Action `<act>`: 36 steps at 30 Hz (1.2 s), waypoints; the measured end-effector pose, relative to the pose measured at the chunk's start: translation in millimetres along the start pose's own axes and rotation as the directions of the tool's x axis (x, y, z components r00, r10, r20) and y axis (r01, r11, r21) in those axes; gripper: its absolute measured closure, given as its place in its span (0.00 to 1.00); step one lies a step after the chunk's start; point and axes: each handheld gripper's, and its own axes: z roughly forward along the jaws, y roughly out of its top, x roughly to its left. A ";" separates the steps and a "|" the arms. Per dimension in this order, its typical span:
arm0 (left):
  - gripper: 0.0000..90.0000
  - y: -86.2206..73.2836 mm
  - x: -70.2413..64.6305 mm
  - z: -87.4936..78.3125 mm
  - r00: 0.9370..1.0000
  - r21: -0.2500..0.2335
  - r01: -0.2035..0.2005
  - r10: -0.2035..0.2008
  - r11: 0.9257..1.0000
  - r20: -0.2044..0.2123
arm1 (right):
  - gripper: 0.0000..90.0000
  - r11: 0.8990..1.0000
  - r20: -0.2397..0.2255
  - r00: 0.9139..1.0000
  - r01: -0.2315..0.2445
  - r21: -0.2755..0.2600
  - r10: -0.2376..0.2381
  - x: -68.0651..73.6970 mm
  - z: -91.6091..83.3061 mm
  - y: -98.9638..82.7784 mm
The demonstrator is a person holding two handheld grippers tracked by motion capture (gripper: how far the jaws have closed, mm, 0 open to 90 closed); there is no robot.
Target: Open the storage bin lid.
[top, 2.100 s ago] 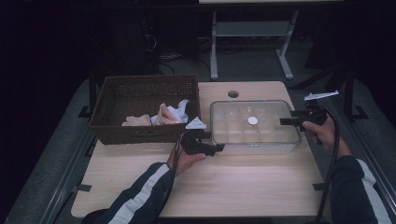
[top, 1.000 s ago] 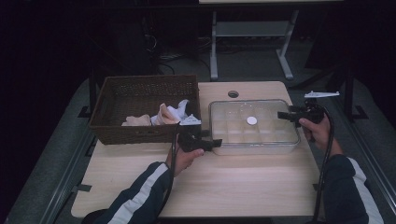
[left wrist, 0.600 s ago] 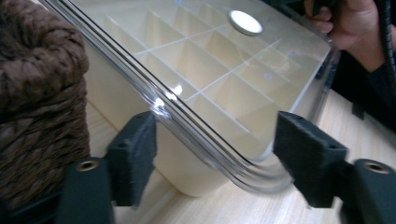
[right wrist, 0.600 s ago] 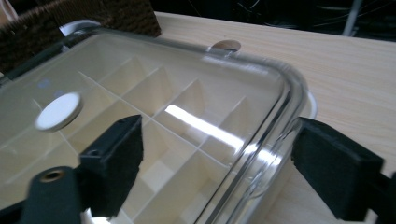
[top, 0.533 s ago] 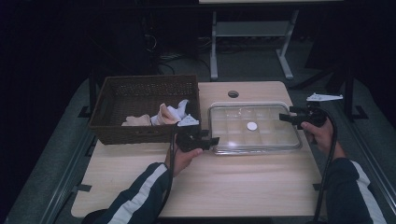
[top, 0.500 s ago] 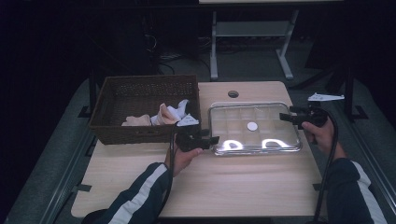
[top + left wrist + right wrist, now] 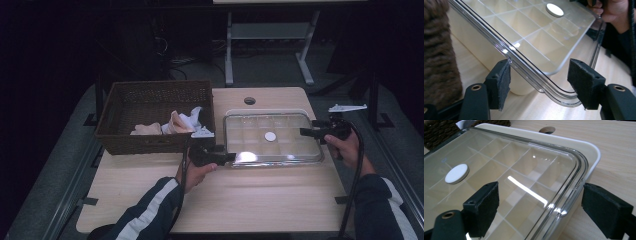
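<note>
a wooden table [image 7: 250, 200] holds a brown basket [image 7: 155, 107] and, beside it, a cream compartment tray [image 7: 589, 147] under a clear lid [image 7: 270, 137]. the left gripper [image 7: 539, 87] and right gripper [image 7: 539, 212] straddle opposite lid corners, jaws apart, pads not pressing. the left jaws have just been opening. the slick, tilted lid could slip and clatter down if lifted unevenly.

wicker basket [image 7: 150, 107] left w/ cloths [image 7: 177, 123] inside (crumpled) | table [image 7: 260, 195] light wood | cable hole [image 7: 249, 100] at far edge
</note>
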 end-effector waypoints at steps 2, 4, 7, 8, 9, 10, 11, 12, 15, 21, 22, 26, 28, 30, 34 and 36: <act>0.39 -0.5 0.1 -0.8 1.000 0.003 -0.013 0.013 1.000 0.006 | 0.16 1.000 -0.010 1.000 -0.009 0.008 0.009 0.5 -1.1 -1.8; 0.41 -1.4 2.1 -1.7 1.000 -0.004 -0.004 0.004 1.000 0.020 | 0.16 1.000 -0.031 0.999 -0.012 0.003 0.013 0.9 -2.4 -4.2; 0.45 -3.0 5.3 -3.3 0.999 -0.009 0.005 -0.004 1.000 0.042 | 0.15 1.000 -0.039 0.999 -0.030 -0.008 0.030 1.2 -2.6 -8.4; 0.46 -3.4 5.7 -3.9 0.999 -0.012 0.007 -0.006 1.000 0.044 | 0.15 0.999 -0.042 0.999 -0.035 -0.011 0.035 0.8 -2.6 -9.5; 0.47 -3.6 6.0 -4.7 0.999 -0.013 0.008 -0.007 1.000 0.043 | 0.15 0.999 -0.047 0.998 -0.042 -0.017 0.041 1.1 -3.2 -10.6; 0.47 -3.6 6.0 -4.7 0.999 -0.013 0.008 -0.007 1.000 0.043 | 0.15 0.999 -0.044 0.999 -0.032 -0.020 0.031 2.2 -3.9 -11.5; 0.47 -2.9 6.0 -5.0 0.999 -0.008 -0.002 0.002 1.000 0.041 | 0.15 1.000 -0.037 0.999 -0.012 -0.027 0.011 4.0 -4.9 -11.5; 0.48 -2.9 6.0 -5.0 0.999 -0.008 -0.002 0.002 1.000 0.041 | 0.15 1.000 -0.033 0.999 0.003 -0.027 -0.004 6.1 -6.3 -10.9; 0.53 -2.1 3.7 -7.0 0.999 -0.019 -0.034 0.034 0.999 0.014 | 0.16 0.998 -0.019 0.999 0.038 -0.045 -0.039 11.5 -10.0 -9.6; 0.56 -3.7 3.3 -7.8 0.999 -0.027 -0.041 0.042 0.999 0.015 | 0.16 0.994 -0.015 0.998 0.067 -0.085 -0.069 16.2 -14.4 -15.1; 0.57 -3.8 3.0 -8.2 0.999 -0.029 -0.047 0.047 0.998 0.011 | 0.17 0.993 -0.016 0.997 0.074 -0.096 -0.076 17.0 -15.7 -16.3; 0.65 -4.9 1.3 -11.2 0.997 -0.047 -0.073 0.073 0.996 -0.003 | 0.23 0.988 -0.045 0.995 0.079 -0.132 -0.085 19.6 -21.5 -18.9; 0.67 -6.8 -0.5 -12.3 0.995 -0.038 -0.096 0.095 0.995 -0.004 | 0.30 0.985 -0.036 0.994 0.095 -0.143 -0.101 25.8 -27.2 -21.9; 0.68 -9.6 -0.8 -12.6 0.995 -0.039 -0.097 0.097 0.994 -0.005 | 0.37 0.982 -0.042 0.993 0.104 -0.157 -0.111 28.9 -31.4 -25.9; 0.76 -13.0 -2.4 -12.0 0.994 -0.025 -0.108 0.108 0.994 0.004 | 0.49 0.977 -0.061 0.991 0.106 -0.188 -0.119 33.7 -40.5 -34.3; 0.79 -15.6 -4.5 -12.3 0.993 -0.023 -0.121 0.121 0.992 -0.008 | 0.57 0.974 -0.090 0.988 0.106 -0.201 -0.126 38.3 -45.5 -39.6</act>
